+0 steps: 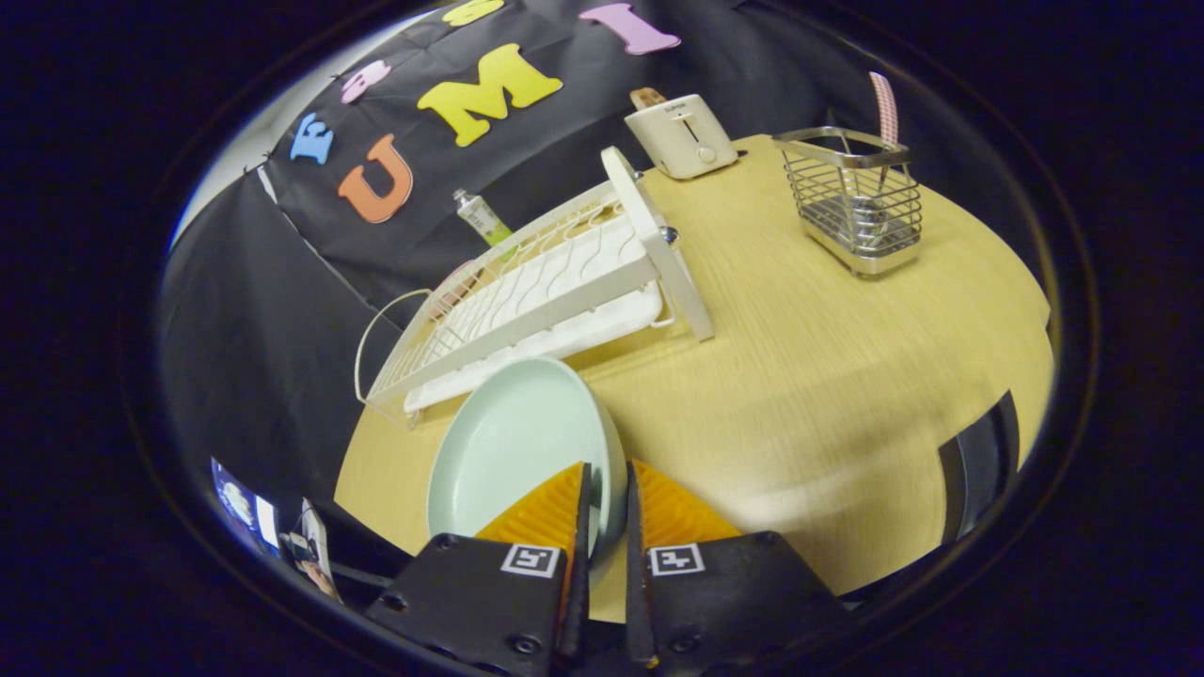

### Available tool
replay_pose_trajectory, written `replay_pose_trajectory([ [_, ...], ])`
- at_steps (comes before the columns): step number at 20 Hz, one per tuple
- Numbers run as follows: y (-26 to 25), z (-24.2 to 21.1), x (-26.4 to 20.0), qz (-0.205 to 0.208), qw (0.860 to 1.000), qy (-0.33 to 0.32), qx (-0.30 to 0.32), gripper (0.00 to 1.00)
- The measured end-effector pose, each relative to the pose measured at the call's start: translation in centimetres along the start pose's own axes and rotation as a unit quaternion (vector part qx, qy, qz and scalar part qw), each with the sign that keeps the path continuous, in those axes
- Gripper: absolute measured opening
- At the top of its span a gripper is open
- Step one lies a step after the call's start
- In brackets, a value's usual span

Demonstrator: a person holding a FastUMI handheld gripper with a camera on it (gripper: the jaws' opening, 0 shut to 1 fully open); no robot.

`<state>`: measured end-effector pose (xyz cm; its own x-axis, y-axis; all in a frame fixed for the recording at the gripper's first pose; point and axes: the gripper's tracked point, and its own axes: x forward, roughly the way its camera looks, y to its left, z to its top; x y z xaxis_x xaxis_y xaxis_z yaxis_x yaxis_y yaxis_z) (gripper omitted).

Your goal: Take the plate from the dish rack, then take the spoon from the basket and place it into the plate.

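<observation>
The claw (602, 503) gripped the rim of the pale green round plate (513, 451), which probably needed lowering flat onto the wooden surface (800, 376) before release.

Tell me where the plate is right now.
The plate is clamped by its rim between the gripper fingers, just in front of the dish rack over the table.

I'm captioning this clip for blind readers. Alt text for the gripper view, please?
The gripper is shut on the rim of a pale plate, held over a wooden table. Beyond are a white dish rack, a toaster and a wire basket.
</observation>
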<state>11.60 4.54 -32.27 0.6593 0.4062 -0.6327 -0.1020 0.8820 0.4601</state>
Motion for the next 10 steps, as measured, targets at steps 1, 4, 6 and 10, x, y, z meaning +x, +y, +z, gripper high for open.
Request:
replay_pose_trajectory([
  [1,-0.5,0.0,0.2,-0.013,1.0,-0.004,-0.01,0.23],
  [4,-2.0,0.6,0.2,-0.067,0.995,-0.036,-0.06,0.34],
  [6,-2.9,2.1,-0.2,-0.103,0.988,-0.082,-0.086,0.32],
  [10,-3.4,4.9,-2.0,-0.09,0.977,-0.164,-0.1,0.48],
])
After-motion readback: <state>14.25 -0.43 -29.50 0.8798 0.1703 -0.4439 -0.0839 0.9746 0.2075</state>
